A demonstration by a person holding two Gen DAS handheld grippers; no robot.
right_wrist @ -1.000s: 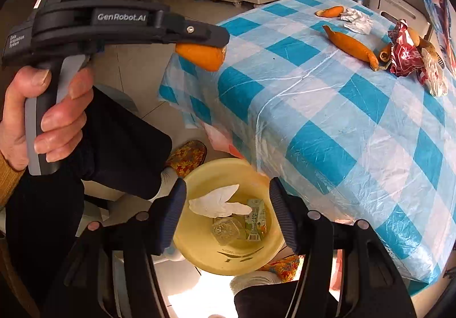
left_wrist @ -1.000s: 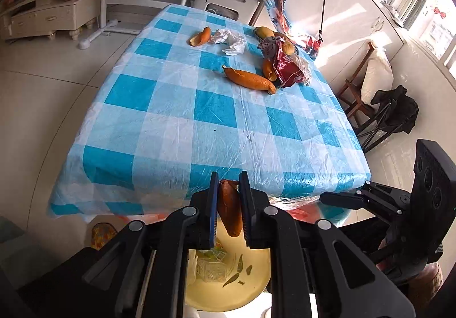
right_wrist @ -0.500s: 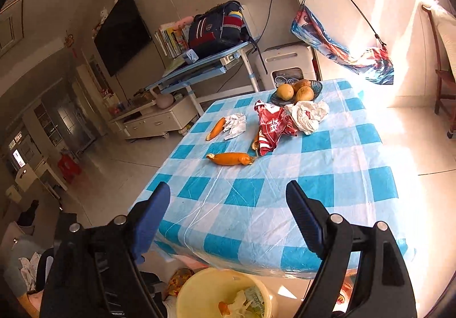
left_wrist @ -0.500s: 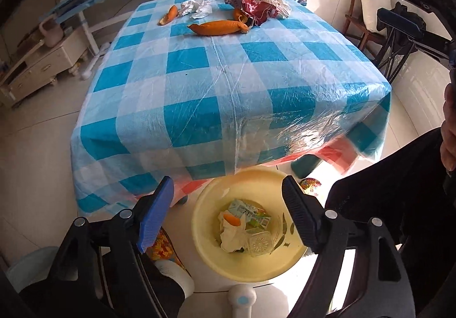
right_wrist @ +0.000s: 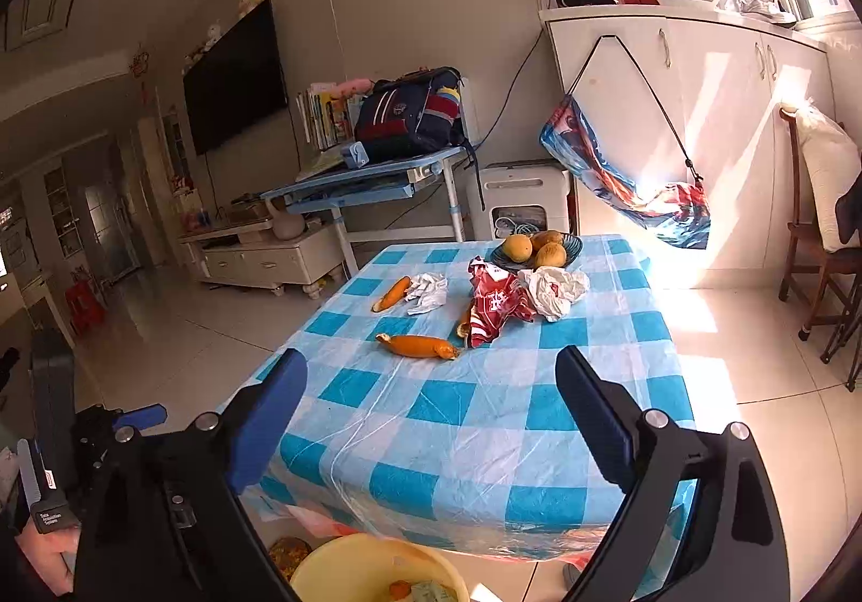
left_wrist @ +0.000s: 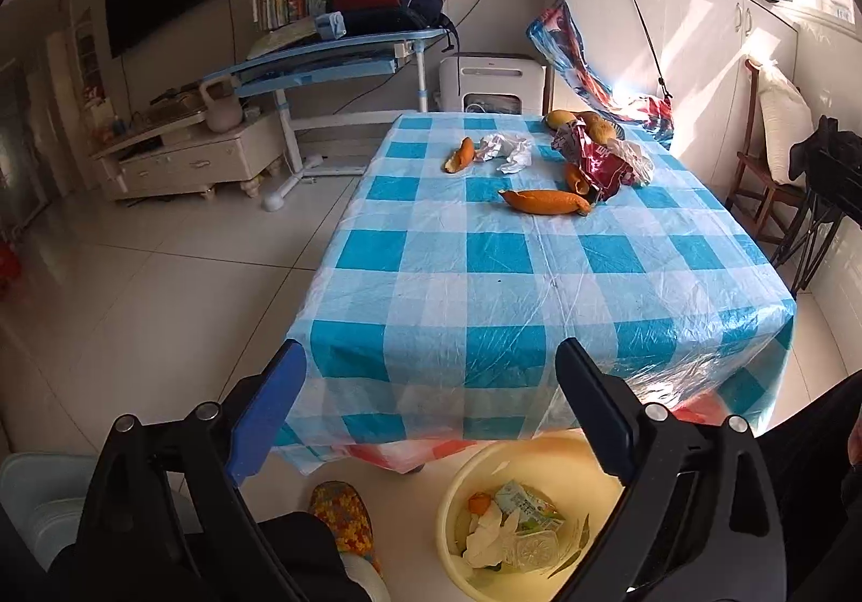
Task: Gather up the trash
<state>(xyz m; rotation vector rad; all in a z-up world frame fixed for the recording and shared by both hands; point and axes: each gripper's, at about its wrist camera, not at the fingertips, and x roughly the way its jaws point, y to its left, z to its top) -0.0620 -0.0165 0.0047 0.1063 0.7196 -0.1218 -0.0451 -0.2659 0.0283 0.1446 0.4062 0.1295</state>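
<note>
On the blue checked tablecloth [left_wrist: 485,278] lie orange peels [left_wrist: 544,201], a smaller peel [left_wrist: 459,154], crumpled white paper [left_wrist: 506,150], a red snack wrapper [left_wrist: 598,163] and a white plastic bag [right_wrist: 555,290]. A yellow bin [left_wrist: 458,521] on the floor below the table's near edge holds paper, a carton, a plastic cup and an orange peel. My left gripper [left_wrist: 431,402] hangs above the bin, jaws opening, nothing between them. My right gripper [right_wrist: 431,413] faces the table, jaws opening, empty. The left gripper [right_wrist: 108,419] also shows at lower left.
A dark plate of fruit [right_wrist: 539,246] sits at the table's far end. A blue desk with a backpack [right_wrist: 409,117], a white appliance [right_wrist: 517,203], white cabinets and a wooden chair [right_wrist: 819,251] ring the table. A person's patterned slipper [left_wrist: 339,516] is beside the bin.
The left gripper let go of an orange peel, which now lies in the bin, and opened wide. Both grippers tilted up from the bin toward the table. The right gripper widened.
</note>
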